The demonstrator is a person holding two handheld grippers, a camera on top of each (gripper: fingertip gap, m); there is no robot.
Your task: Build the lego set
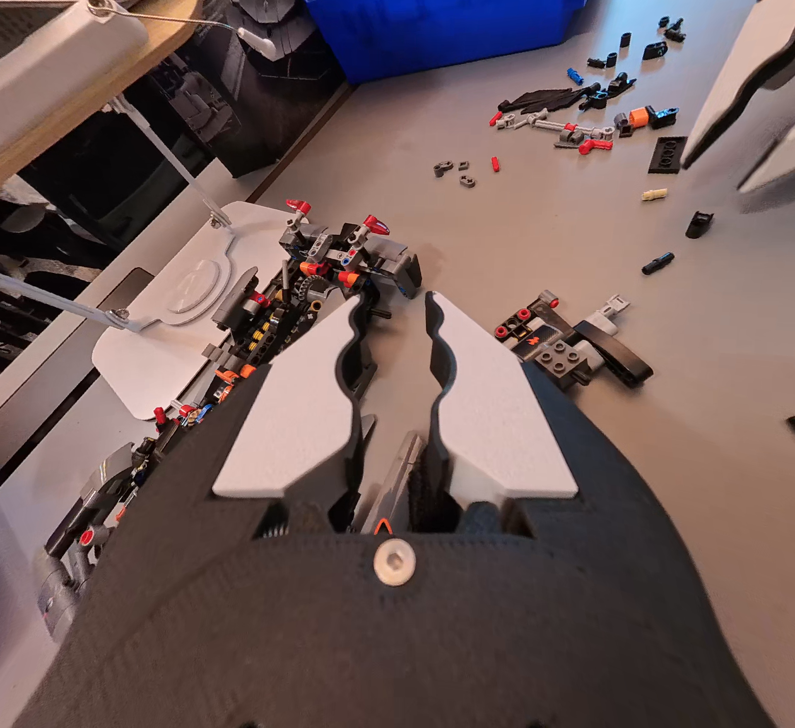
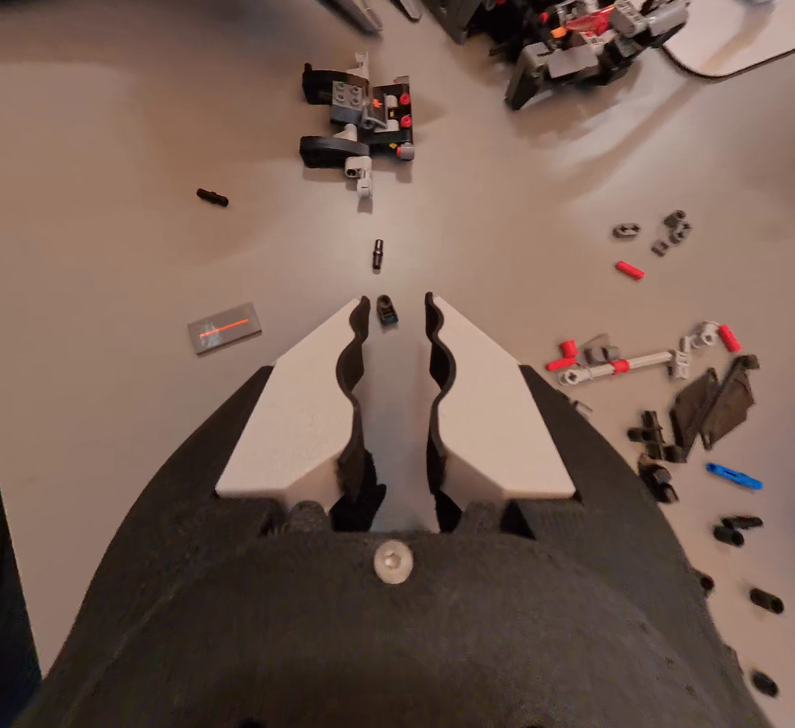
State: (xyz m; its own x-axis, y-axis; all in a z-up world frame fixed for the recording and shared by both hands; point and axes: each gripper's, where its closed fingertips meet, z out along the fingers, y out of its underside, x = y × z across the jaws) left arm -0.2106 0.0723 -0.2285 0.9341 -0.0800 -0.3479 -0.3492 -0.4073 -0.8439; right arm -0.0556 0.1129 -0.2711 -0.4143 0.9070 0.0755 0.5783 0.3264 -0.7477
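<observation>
The half-built lego car (image 1: pixel 327 277) lies along the table's left side. My left gripper (image 1: pixel 398 299) is open and low over it, with a grey side panel with an orange mark (image 1: pixel 398 479) between the jaws near their base. My right gripper (image 2: pixel 398 299) is open just above the table, and a small black piece with a blue end (image 2: pixel 386 311) lies between its fingertips. A black pin (image 2: pixel 377 253) lies just ahead of it. Beyond it stands a small grey and black sub-assembly (image 2: pixel 361 122), also in the left wrist view (image 1: pixel 559 346).
A blue bin (image 1: pixel 443 6) stands at the back. Several loose pieces (image 1: pixel 559 122) lie scattered, also to my right gripper's right (image 2: pixel 688 397). A grey tile with an orange line (image 2: pixel 223 329) lies to its left. A white stand base (image 1: pixel 172 320) sits beside the car. To the black pin (image 2: pixel 377 253): right tips about 4 centimetres, left tips about 12 centimetres. Seen from the left wrist view (image 1: pixel 658 263) as well.
</observation>
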